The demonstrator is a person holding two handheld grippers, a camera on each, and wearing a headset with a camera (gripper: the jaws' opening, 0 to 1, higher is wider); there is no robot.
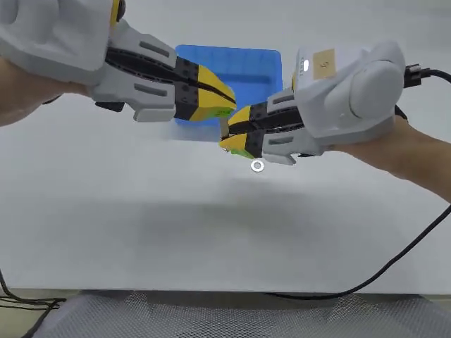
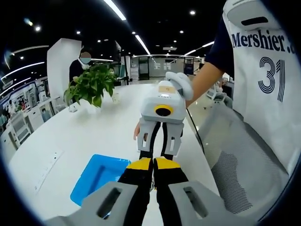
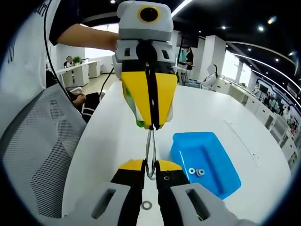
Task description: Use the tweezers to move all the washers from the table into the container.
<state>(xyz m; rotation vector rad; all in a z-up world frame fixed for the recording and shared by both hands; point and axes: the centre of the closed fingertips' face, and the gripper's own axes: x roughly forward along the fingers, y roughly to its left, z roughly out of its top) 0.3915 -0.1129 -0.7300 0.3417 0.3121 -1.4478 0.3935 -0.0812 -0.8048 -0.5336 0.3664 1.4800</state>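
Thin metal tweezers (image 3: 150, 150) span the gap between my two grippers, which point at each other. My left gripper (image 1: 229, 101) comes in from the upper left, its yellow jaws shut on one end of the tweezers. My right gripper (image 1: 229, 137) reaches in from the right and is shut on the other, looped end (image 3: 150, 175). One washer (image 1: 257, 166) lies on the white table just below the right gripper, and it shows again under the right jaws (image 3: 146, 205). The blue container (image 1: 232, 67) sits behind the grippers with two washers (image 3: 195, 172) in it.
A black cable (image 1: 394, 260) trails from the right gripper over the table's near edge. A grey mesh chair (image 1: 211, 317) stands below that edge. A potted plant (image 2: 91, 84) stands farther along the long white table (image 1: 141, 225).
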